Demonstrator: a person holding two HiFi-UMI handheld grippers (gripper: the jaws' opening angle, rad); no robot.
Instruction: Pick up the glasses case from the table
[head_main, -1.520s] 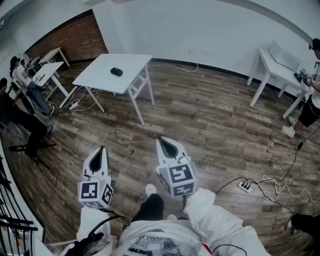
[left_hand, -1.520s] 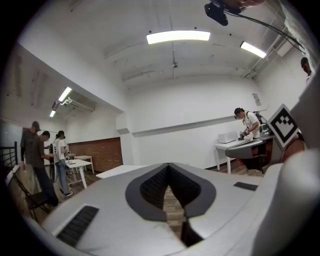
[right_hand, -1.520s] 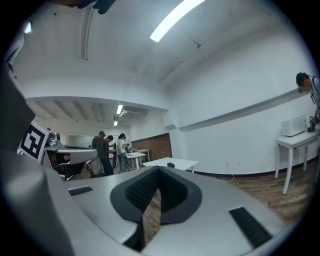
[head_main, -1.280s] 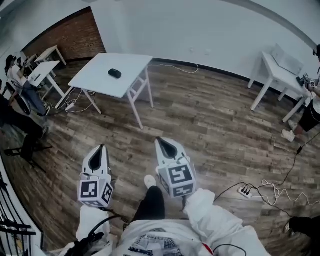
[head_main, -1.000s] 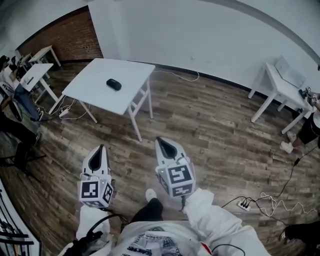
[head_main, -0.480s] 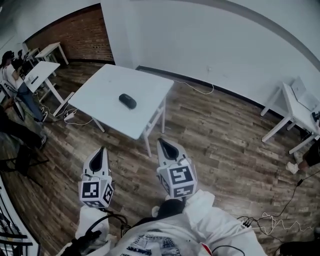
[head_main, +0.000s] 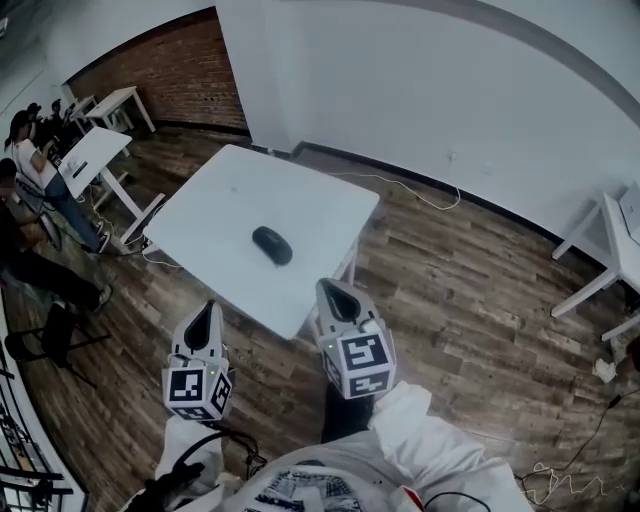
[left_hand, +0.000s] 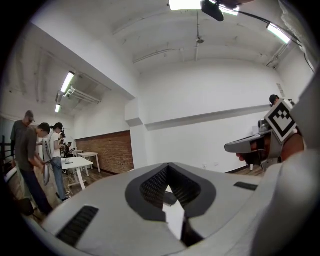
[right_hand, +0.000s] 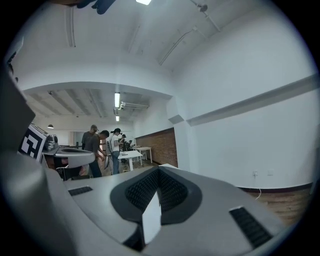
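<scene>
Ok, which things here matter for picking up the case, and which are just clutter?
For the job: case, table, left gripper, right gripper, both shut and empty.
Just about: left desks, right desk, wall cable, people.

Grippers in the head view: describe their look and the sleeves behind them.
The left gripper and right gripper are light grey tapered shells, dark inside. Each carries a white cube with black square markers. The sleeves are white; a black cable runs by the left one.
</scene>
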